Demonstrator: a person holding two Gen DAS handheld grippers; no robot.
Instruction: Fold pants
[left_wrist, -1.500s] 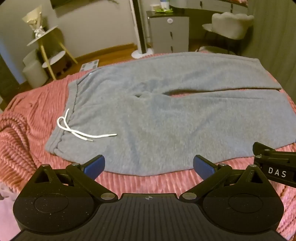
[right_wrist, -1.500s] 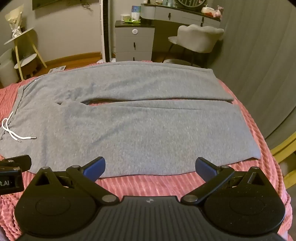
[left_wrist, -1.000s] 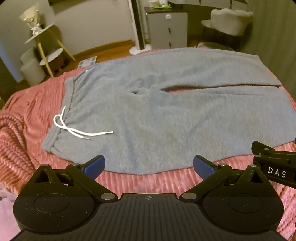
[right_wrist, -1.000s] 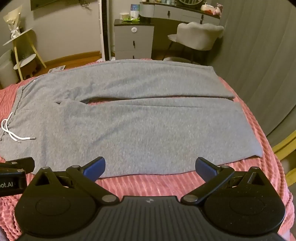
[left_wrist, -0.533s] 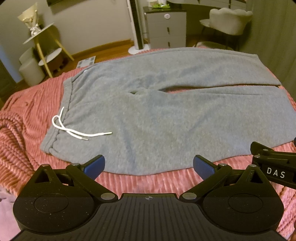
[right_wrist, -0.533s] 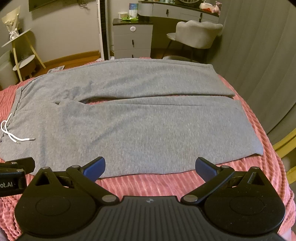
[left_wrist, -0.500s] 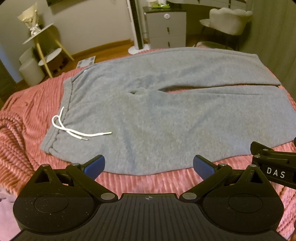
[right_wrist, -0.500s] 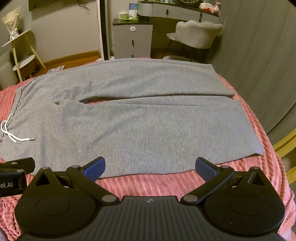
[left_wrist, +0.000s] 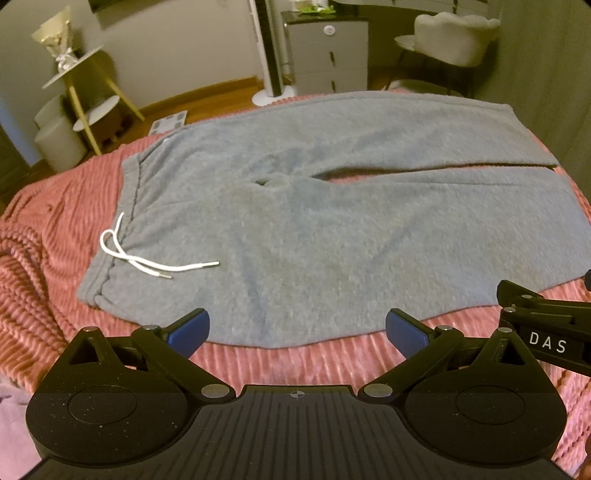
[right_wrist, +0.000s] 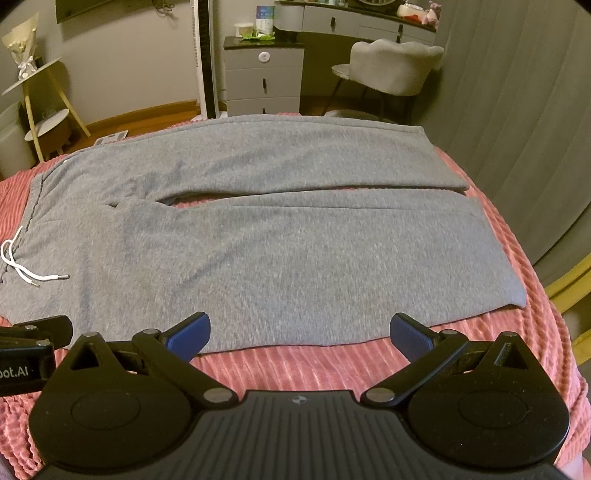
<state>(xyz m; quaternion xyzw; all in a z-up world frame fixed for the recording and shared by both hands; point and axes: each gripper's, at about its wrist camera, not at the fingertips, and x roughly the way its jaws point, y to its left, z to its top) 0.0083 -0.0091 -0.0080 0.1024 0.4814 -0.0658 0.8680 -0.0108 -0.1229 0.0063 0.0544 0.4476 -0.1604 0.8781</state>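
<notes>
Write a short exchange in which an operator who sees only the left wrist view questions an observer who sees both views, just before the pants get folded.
Operator: My frame cuts off the near leg's cuff. Where does it end?
Observer: In the right wrist view the cuff lies flat on the pink blanket, with its near corner short of the blanket's right edge.
Operator: I see only a sliver of the right gripper. Is it holding anything?
Observer: No. Its jaws stand wide open at the near edge of the pants, gripping nothing.
</notes>
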